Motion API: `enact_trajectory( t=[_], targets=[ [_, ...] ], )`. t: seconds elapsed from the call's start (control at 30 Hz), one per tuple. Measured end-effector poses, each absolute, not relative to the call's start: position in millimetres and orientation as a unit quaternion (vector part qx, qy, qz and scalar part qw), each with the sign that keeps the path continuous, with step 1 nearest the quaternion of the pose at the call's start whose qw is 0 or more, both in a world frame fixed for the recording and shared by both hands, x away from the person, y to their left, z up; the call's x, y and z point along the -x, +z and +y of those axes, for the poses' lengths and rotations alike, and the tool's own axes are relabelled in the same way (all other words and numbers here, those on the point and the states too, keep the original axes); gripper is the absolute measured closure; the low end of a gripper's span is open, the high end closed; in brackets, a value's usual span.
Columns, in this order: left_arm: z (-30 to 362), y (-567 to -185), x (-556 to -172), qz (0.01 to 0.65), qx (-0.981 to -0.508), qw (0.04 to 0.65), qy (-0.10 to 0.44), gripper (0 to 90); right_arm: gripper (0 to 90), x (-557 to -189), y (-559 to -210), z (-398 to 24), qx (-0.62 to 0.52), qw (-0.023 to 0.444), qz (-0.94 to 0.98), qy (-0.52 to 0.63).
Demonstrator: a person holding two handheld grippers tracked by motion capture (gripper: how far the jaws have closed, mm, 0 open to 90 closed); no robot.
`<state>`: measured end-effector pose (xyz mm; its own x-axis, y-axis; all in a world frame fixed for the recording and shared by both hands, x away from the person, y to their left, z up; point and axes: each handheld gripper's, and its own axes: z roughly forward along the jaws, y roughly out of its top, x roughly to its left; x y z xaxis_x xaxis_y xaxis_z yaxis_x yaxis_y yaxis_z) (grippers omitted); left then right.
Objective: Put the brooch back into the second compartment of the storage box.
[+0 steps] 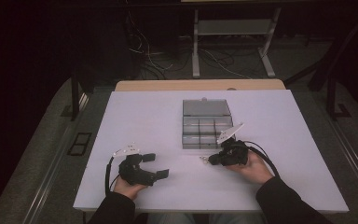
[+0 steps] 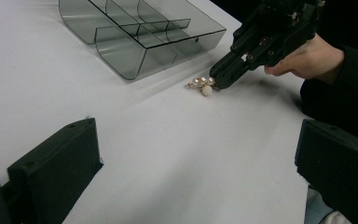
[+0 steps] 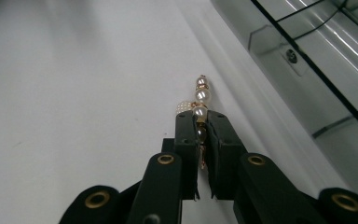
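Right gripper (image 3: 202,122) pinching a pearl hair clip (image 3: 200,100) between nearly closed jaws, low on the white bench (image 1: 144,112), centre of the high view, just below the clear compartment box (image 1: 206,125). Left gripper (image 1: 157,164) lower left of frame, jaws spread wide, holding nothing, well apart from the clip.

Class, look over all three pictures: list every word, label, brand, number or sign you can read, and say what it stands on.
None can be read. The clear grey plastic compartment box, the white table top, the pearl-and-gold jewellery piece and both black grippers carry no legible text. A small round mark on the box's latch is too blurred to read.
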<state>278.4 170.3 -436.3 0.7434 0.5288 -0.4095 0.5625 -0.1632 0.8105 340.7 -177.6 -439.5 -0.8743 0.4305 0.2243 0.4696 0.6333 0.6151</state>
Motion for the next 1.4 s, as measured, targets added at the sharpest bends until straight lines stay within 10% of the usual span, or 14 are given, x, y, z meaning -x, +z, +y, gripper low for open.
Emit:
enact_trajectory(
  t=[1.4],
  targets=[
    [168, -439, -280, 0.355, -0.766, 0.535, -0.019, 0.0, 83.1, -340, -380, -197, 0.248, 0.01, -0.89, -0.383]
  ],
)
